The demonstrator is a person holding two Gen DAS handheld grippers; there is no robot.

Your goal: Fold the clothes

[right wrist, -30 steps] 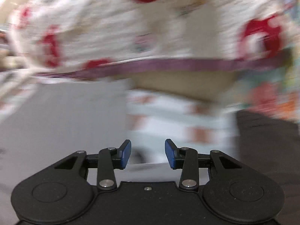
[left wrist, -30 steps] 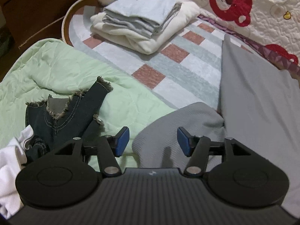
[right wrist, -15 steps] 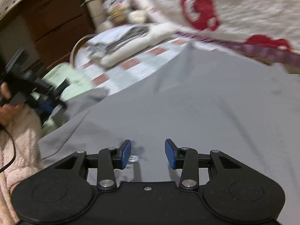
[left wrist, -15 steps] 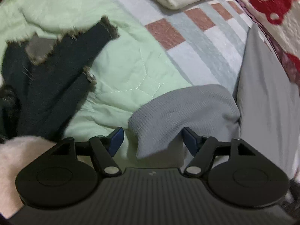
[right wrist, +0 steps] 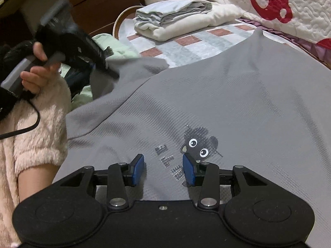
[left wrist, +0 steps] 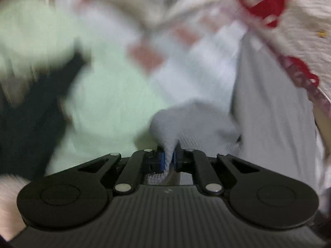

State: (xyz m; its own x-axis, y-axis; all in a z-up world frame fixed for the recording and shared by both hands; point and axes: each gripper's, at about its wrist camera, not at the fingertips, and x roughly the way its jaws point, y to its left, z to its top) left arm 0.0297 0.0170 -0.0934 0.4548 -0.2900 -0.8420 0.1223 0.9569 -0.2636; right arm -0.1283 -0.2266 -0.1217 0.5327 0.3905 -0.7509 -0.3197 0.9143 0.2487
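Note:
A grey T-shirt (right wrist: 227, 93) lies spread on the bed, a small cartoon print (right wrist: 199, 144) on its front. My left gripper (left wrist: 168, 157) is shut on the hem of the shirt's grey sleeve (left wrist: 194, 119), and the ribbed cloth is pinched between the blue pads. The left wrist view is blurred by motion. In the right wrist view a hand (right wrist: 35, 70) in a fluffy pink sleeve holds that gripper at the sleeve, at the left. My right gripper (right wrist: 163, 169) hovers over the shirt's front beside the print. Its jaws are opening, and nothing is pinched between them.
A folded stack of white and pale blue laundry (right wrist: 175, 18) rests on the checked sheet (right wrist: 186, 41) at the back. A green quilt (left wrist: 107, 95) with dark denim shorts (left wrist: 26, 119) lies left. A bear-print quilt (right wrist: 279, 4) borders the right, wooden drawers (right wrist: 99, 2) behind.
My left gripper sank onto the grey sleeve and shut on its hem. My right gripper swung from the bear-print quilt to above the shirt's front.

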